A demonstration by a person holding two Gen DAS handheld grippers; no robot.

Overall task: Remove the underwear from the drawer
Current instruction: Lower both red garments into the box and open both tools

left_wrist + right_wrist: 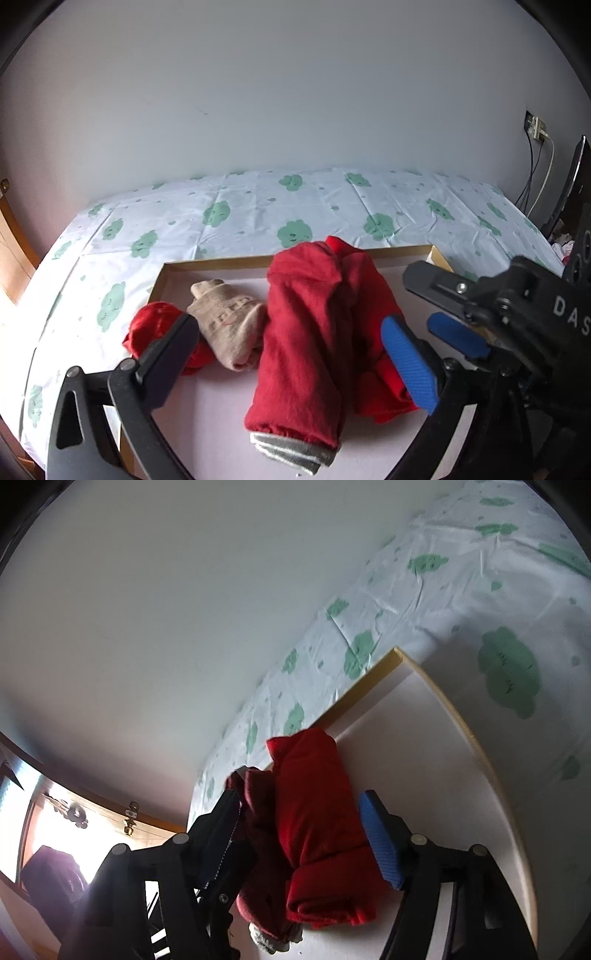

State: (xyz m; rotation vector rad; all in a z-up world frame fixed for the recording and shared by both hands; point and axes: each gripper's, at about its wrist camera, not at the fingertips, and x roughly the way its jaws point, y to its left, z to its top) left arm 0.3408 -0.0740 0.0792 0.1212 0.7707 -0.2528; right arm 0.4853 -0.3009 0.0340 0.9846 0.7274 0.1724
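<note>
A shallow white drawer (pixel 218 398) with a wooden rim lies on a bed. In it are a rolled dark red pair of underwear with a grey waistband (pixel 303 332), a brighter red rolled garment (pixel 373 354) beside it, a beige folded item (pixel 229 325) and a small red bundle (pixel 155 325). My left gripper (pixel 291 339) is open, its jaws either side of the dark red roll. My right gripper (pixel 417 302) is open at the right; in its own view the right gripper (pixel 299 834) straddles the bright red roll (pixel 317 834) and the dark red roll (pixel 258 834).
The bed sheet (pixel 295 206) is white with green cloud prints and runs to a pale wall. A wall socket with cables (pixel 535 129) is at the far right. A wooden frame with a brass knob (pixel 129 819) is at the left.
</note>
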